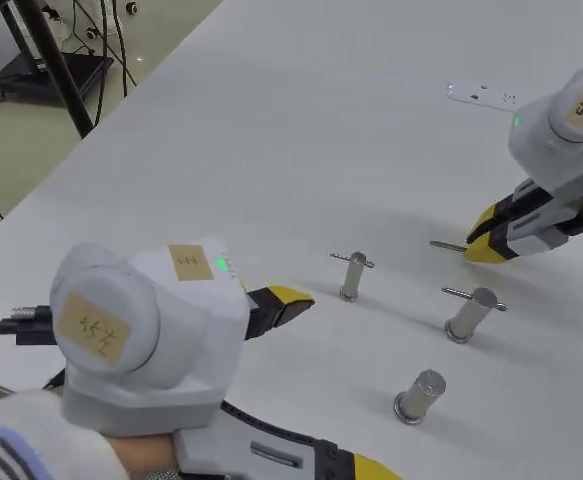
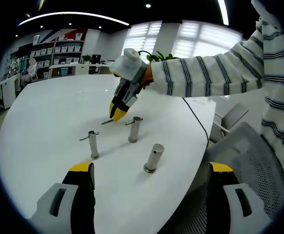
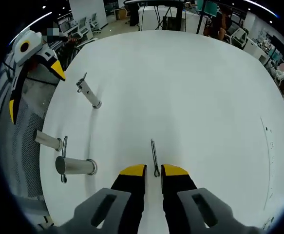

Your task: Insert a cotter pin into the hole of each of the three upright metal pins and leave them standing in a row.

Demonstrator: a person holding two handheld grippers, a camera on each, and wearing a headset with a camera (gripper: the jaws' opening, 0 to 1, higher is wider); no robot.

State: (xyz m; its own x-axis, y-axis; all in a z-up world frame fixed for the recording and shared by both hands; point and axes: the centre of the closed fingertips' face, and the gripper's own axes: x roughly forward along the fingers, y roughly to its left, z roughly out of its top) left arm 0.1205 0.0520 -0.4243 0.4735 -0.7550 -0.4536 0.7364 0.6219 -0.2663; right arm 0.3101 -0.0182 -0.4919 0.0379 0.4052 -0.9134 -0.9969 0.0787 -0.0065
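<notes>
Right claw [image 3: 154, 169]: jaws close together with the looped end of the loose cotter pin [image 3: 154, 155] between them. A sliver of table [image 3: 195, 87] shows on each side of the loop, so I cannot tell whether they pinch it.
Loose cotter pin: runs straight out ahead of the right claw's tips, legs pointing away, at or just above the table top (I cannot tell which).
Left claw [image 2: 150, 166]: spread wide, holding nothing, at the table's edge.
Bare metal pin [image 1: 419, 395]: upright, nothing through its top, just ahead of the left claw and within the span of its jaws.
Second metal pin [image 1: 468, 318]: upright, a fitted cotter pin [image 1: 474, 295] crosswise through its top; the right claw's tips are near, just beyond it.
Third metal pin [image 1: 352, 277]: upright, the other fitted cotter pin [image 1: 352, 261] likewise through it; the loose cotter pin lies between this one and the right claw.
Grouping: the three stand apart, more a bent group than a straight row.
</notes>
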